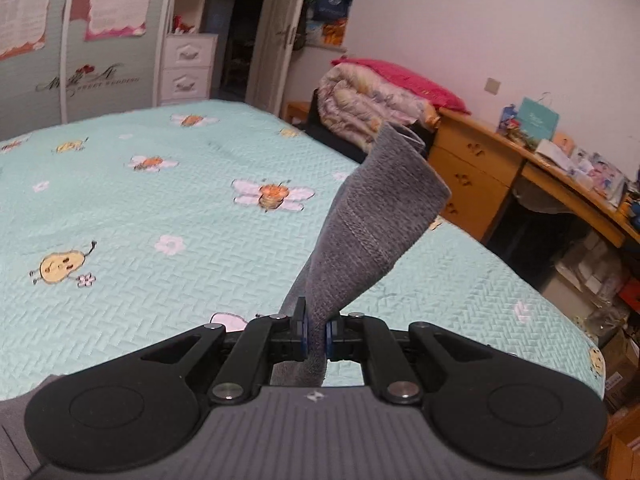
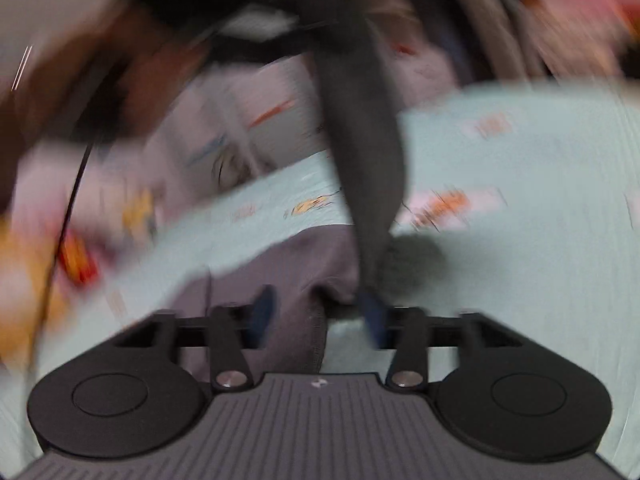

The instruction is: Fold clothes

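Garment: a grey knitted garment point(image 1: 370, 216) is seen lifted above the bed, a hemmed strip of it rising from the left gripper toward the upper right; what kind of clothing it is cannot be told
Left gripper: the left gripper point(image 1: 317, 336) is pressed together on a bunched edge of the grey fabric, the blue pads point(image 1: 330, 334) pinching it from both sides
Right gripper: the right gripper point(image 2: 316, 314) is shown through heavy blur; its blue-padded fingers point(image 2: 262, 312) stand partly apart, with grey fabric point(image 2: 280, 276) lying between and below them; whether the pads press on it cannot be told
Dark strip: a dark band point(image 2: 360, 128) is seen running from the right finger up to the top of the right wrist view; it is judged to be the raised part of the same garment, though blur prevents certainty
Surface: a bed with a mint quilted cover point(image 1: 140, 220) printed with bees and flowers is used as the work surface; part of the garment is resting on it in the right wrist view
Surroundings: a wooden desk point(image 1: 500, 160) is seen beside the bed
Done so far: one edge is judged to be secured and raised; no finished fold is visible
Left to do: a second hold is judged to be needed, then spreading flat, folding over and smoothing
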